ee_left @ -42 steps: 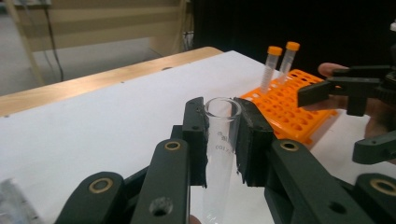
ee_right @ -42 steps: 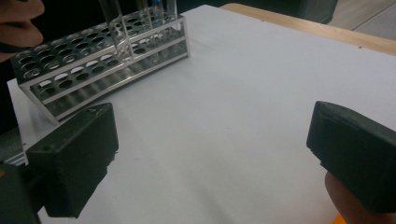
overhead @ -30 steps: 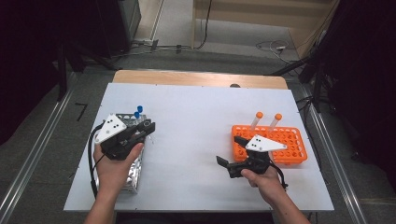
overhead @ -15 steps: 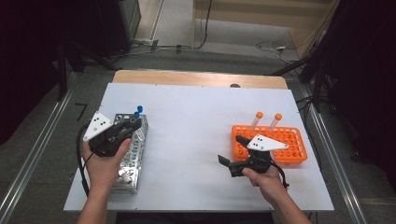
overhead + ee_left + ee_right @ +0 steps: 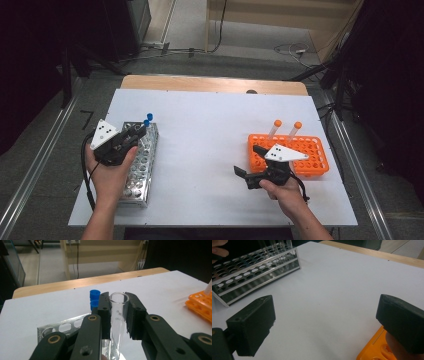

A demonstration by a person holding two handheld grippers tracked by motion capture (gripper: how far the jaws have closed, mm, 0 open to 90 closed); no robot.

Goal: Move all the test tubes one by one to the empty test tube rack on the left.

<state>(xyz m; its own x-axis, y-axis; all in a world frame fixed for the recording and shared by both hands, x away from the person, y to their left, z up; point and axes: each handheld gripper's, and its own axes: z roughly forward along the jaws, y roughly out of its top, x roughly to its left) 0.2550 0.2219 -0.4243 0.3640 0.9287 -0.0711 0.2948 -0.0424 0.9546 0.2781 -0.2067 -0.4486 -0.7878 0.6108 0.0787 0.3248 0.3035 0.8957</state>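
Here the left hand-held gripper (image 5: 117, 315) pinches a clear glass tube (image 5: 117, 322) between its two black jaws, the pads pressed against the tube's sides just below its open rim. The tube stands roughly upright in the grip, its mouth uncapped and some faint print on the glass. In the high view that gripper (image 5: 137, 132) sits over the far end of the steel rack (image 5: 140, 170), which lies along the left side of the white bench (image 5: 210, 125). Two blue-capped tubes (image 5: 94, 298) stand in the rack's far end, just beside the left jaw; from above, their caps (image 5: 148, 119) show right at the gripper's tip. Whether the held tube's foot is already in a hole of the rack I cannot tell, since the jaws hide it.

The right hand-held gripper (image 5: 250, 165) rests low over the bench with its jaws spread wide and nothing between them; its own view shows bare white bench in the gap (image 5: 324, 322). It lies just beside the near left corner of the orange rack (image 5: 310, 150), where two orange-capped tubes (image 5: 285, 130) stand at the far edge. The two racks are well apart.
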